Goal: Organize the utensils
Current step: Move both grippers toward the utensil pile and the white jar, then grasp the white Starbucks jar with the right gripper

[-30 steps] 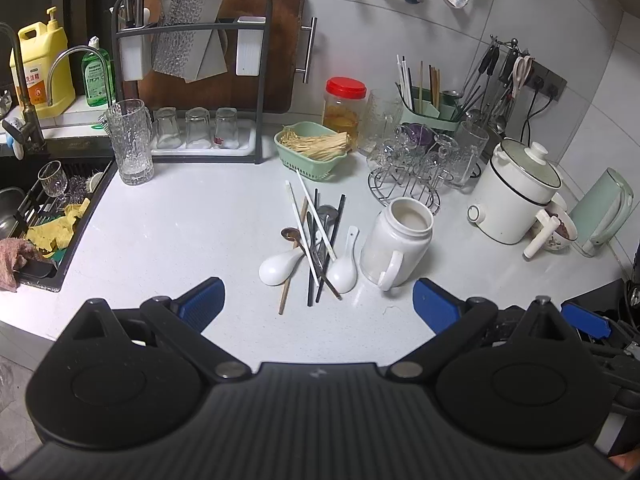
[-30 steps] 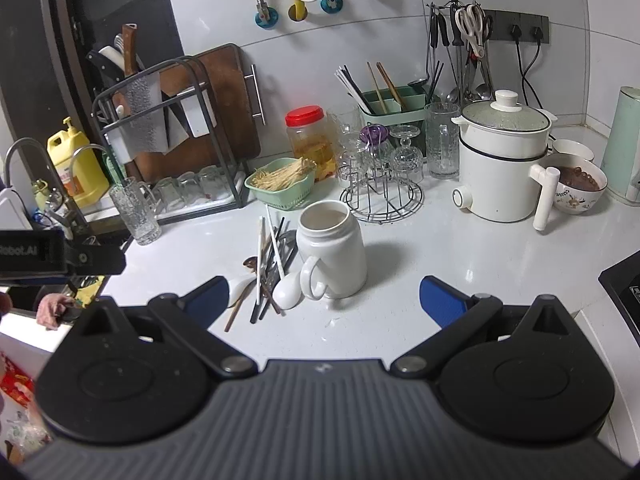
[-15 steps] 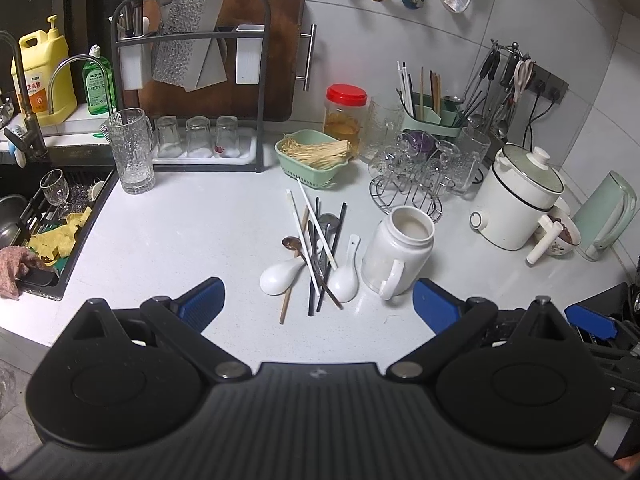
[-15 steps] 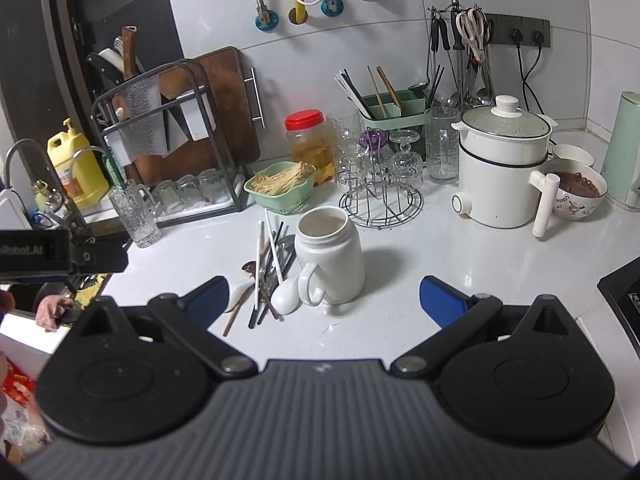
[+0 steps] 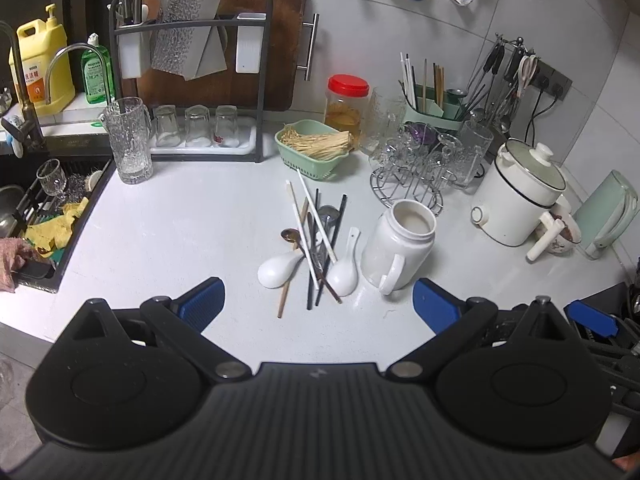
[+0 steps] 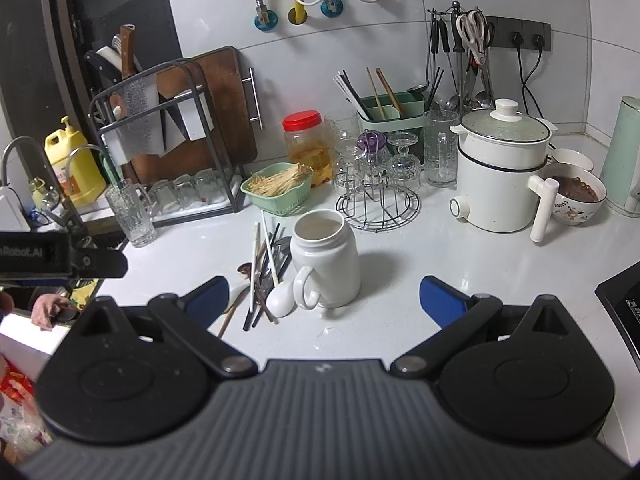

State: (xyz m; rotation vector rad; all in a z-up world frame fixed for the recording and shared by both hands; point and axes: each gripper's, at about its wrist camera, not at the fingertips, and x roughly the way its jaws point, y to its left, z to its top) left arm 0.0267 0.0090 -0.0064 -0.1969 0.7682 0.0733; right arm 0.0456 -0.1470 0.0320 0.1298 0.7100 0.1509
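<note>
A heap of utensils (image 5: 316,236) lies on the white counter: white and black chopsticks, metal and wooden spoons, and two white ceramic spoons (image 5: 280,270). Just right of the heap stands a white handled jar (image 5: 398,246), upright and uncovered. The right wrist view shows the same heap (image 6: 266,268) and jar (image 6: 326,264). My left gripper (image 5: 318,302) is open, well short of the heap. My right gripper (image 6: 324,294) is also open, in front of the jar, holding nothing. A green utensil caddy (image 6: 394,114) with chopsticks stands by the back wall.
A sink (image 5: 36,216) with rags and a glass lies at the left. A knife and board rack (image 5: 192,68), glasses, a green basket (image 5: 316,150), a red-lidded jar (image 5: 347,104), a wire glass stand (image 5: 412,184), a white cooker (image 5: 520,200) and a bowl (image 6: 576,196) line the back.
Both grippers have pulled back and risen slightly, so the counter looks a little farther away. Nothing on the counter has moved, and both grippers stay open.
</note>
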